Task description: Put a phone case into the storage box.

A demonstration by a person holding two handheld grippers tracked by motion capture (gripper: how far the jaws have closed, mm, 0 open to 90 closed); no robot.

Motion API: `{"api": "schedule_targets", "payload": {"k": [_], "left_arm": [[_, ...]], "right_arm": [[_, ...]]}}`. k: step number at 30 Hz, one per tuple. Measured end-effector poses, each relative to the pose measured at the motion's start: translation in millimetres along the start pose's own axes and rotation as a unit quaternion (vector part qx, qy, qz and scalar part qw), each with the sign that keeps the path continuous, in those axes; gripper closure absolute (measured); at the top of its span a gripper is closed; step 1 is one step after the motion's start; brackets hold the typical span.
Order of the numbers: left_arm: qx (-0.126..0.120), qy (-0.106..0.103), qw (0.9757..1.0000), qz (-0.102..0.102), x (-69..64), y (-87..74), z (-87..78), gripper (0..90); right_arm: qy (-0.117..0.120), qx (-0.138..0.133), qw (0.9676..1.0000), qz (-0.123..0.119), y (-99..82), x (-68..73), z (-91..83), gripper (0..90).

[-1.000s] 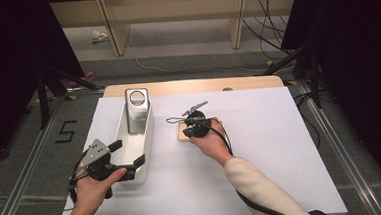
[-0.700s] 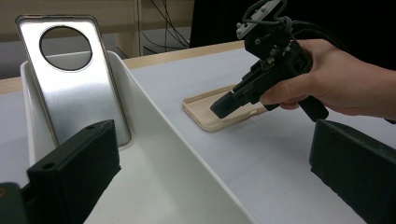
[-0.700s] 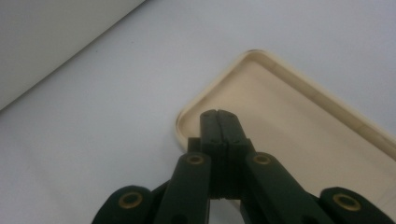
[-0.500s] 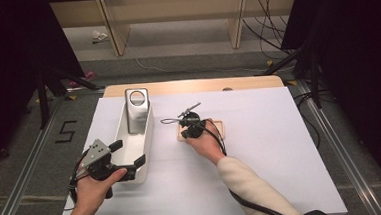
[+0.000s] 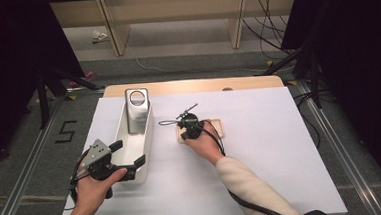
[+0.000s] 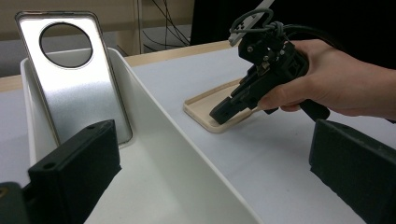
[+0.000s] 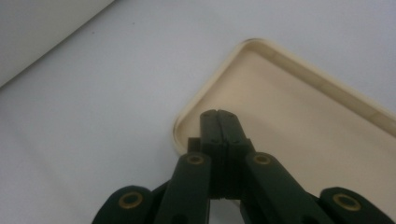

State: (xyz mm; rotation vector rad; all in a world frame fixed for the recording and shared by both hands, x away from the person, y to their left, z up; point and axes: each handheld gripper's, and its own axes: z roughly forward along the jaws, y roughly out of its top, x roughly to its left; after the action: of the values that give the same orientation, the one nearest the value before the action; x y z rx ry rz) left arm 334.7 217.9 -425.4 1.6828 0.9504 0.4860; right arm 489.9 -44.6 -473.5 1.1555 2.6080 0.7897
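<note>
A shallow beige phone case (image 5: 216, 128) lies open side up at the middle of the white table. My right gripper (image 5: 184, 133) is shut, and its tips rest inside the case's left corner (image 7: 303, 116). In the right gripper view the jaws meet at the tip (image 7: 219, 116) with nothing between them. A brushed silver plate (image 5: 137, 106) with a round hole leans upright at the far end of a long white bin (image 5: 149, 135). My left gripper (image 5: 130, 158) is open at the bin's near end, one jaw inside the bin and one outside its right wall (image 6: 187, 161).
The white sheet covers a wooden table top (image 5: 192, 86). Cables trail from both grippers. Beyond the table are wooden shelf legs (image 5: 236, 19) and dark stands (image 5: 295, 56) on the floor. The bin's side (image 7: 37, 23) shows at the top left of the right gripper view.
My right gripper has shifted a little to the left over the beige case and lowered its tips into the left corner. The left gripper has stayed at the bin.
</note>
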Motion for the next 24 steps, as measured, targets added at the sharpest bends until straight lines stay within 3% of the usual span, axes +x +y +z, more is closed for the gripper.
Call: {"api": "schedule_targets", "payload": {"k": [12, 24], "left_arm": [[0.003, 0.001, 1.0, -0.001, 0.0, -1.1, 0.6, 1.3], [0.003, 0.001, 1.0, 0.0, -0.6, -1.3, 0.6, 1.4]], "right_arm": [[0.016, 0.044, 0.998, -0.042, -13.5, 0.1, -15.5, 90.0], [0.016, 0.076, 0.9949, -0.065, -35.0, -9.7, -35.0, 90.0]]}}
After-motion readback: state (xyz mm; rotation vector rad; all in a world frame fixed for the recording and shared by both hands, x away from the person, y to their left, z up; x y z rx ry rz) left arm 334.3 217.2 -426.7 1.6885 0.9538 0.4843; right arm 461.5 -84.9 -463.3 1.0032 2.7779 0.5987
